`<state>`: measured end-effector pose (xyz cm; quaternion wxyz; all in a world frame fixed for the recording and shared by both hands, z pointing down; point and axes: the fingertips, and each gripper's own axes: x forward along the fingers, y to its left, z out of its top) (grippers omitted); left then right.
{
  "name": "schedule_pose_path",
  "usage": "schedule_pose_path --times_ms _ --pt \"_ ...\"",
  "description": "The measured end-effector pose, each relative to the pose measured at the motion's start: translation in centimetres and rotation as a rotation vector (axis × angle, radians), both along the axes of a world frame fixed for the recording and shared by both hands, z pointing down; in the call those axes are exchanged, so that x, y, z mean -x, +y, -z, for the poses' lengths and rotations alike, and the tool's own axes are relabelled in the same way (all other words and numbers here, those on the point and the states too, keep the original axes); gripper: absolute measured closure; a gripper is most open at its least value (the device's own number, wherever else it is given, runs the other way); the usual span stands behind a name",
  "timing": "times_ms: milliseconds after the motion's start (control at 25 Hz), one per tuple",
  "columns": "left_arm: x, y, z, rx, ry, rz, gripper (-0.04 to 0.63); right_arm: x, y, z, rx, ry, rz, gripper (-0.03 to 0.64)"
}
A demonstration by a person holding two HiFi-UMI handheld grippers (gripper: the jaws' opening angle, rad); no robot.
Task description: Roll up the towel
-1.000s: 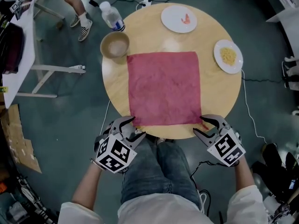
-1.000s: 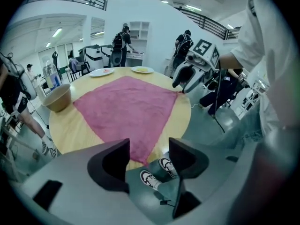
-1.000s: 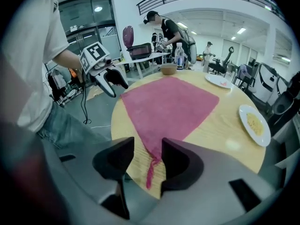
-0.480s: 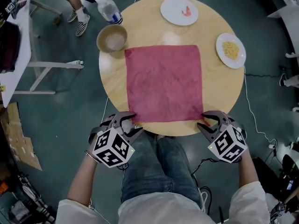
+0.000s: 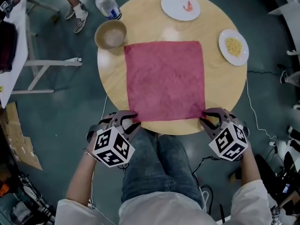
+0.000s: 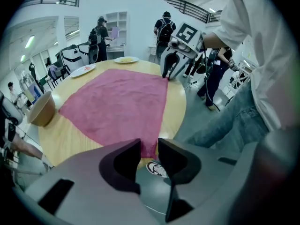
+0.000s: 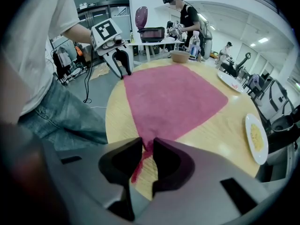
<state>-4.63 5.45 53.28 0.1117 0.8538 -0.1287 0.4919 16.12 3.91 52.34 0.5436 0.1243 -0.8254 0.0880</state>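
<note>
A dark-pink square towel lies flat on the round wooden table, its near edge along the table's rim. My left gripper sits at the near-left corner. In the left gripper view, that corner reaches between the jaws of the left gripper, which have just been closing; a gap still shows, so it is open. My right gripper is at the near-right corner. The right gripper view shows the right gripper with its jaws, also just closing, pinched on that corner.
A tan bowl and a water bottle stand at the table's far left. A white plate with red food and a plate of yellow food lie far right. My knees are under the near rim. A white table stands left.
Both grippers' jaws have narrowed around the towel's near corners. The hands rolled a little and stayed at the table's near rim.
</note>
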Motion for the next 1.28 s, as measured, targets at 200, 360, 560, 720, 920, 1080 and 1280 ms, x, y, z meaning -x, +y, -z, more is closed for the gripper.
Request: schedule_pose_path --times_ms 200,360,560,720,920,1080,1280 --pt "0.0 0.1 -0.2 -0.031 -0.015 -0.039 0.492 0.2 -0.4 -0.2 -0.027 0.002 -0.017 0.59" --pt "0.2 -0.4 -0.2 -0.052 -0.011 -0.024 0.556 0.3 -0.6 -0.2 -0.027 -0.003 -0.029 0.6" --pt "0.2 -0.8 -0.1 0.002 0.019 0.001 0.575 0.3 -0.5 -0.2 -0.025 0.01 -0.018 0.603" --pt "0.5 -1.1 0.7 0.05 0.06 0.049 0.576 0.3 -0.4 0.3 -0.017 0.008 -0.019 0.603" --pt "0.9 -1.6 1.5 0.103 0.076 0.072 0.576 0.7 -1.1 1.9 0.004 -0.017 -0.036 0.603" --pt "1.1 -2.3 1.7 0.178 0.094 0.107 0.575 1.0 -2.1 2.7 0.034 -0.029 -0.044 0.603" --pt "1.5 -3.8 1.9 0.246 0.108 0.151 0.575 1.5 -3.5 3.4 0.067 -0.046 -0.058 0.603"
